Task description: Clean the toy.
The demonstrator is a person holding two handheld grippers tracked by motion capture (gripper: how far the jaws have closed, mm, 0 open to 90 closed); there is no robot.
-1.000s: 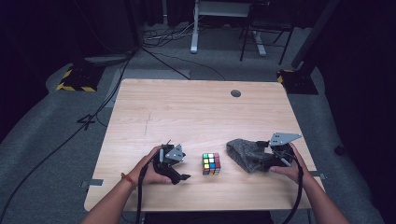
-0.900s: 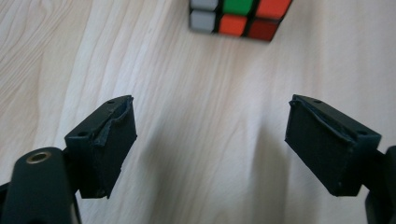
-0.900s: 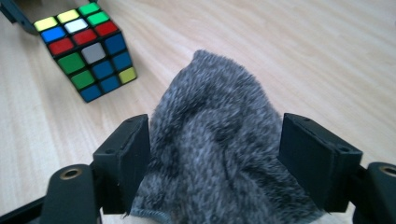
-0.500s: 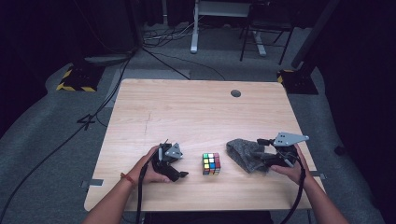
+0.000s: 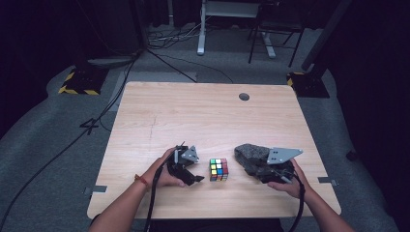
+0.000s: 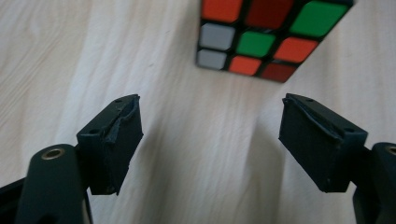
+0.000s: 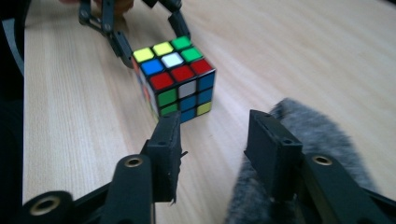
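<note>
Cube [image 5: 218, 169], scrambled colours, sits seemingly flat.

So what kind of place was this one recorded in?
Probably a lab or recording studio rather than a home: dark surroundings, grey carpet with cables trailing across it, hazard-striped stand bases, and one bare wooden table bearing a puzzle cube.

Left claw [image 5: 197, 176] closing (nothing gripped), right claw [image 7: 212, 142] likewise
</note>
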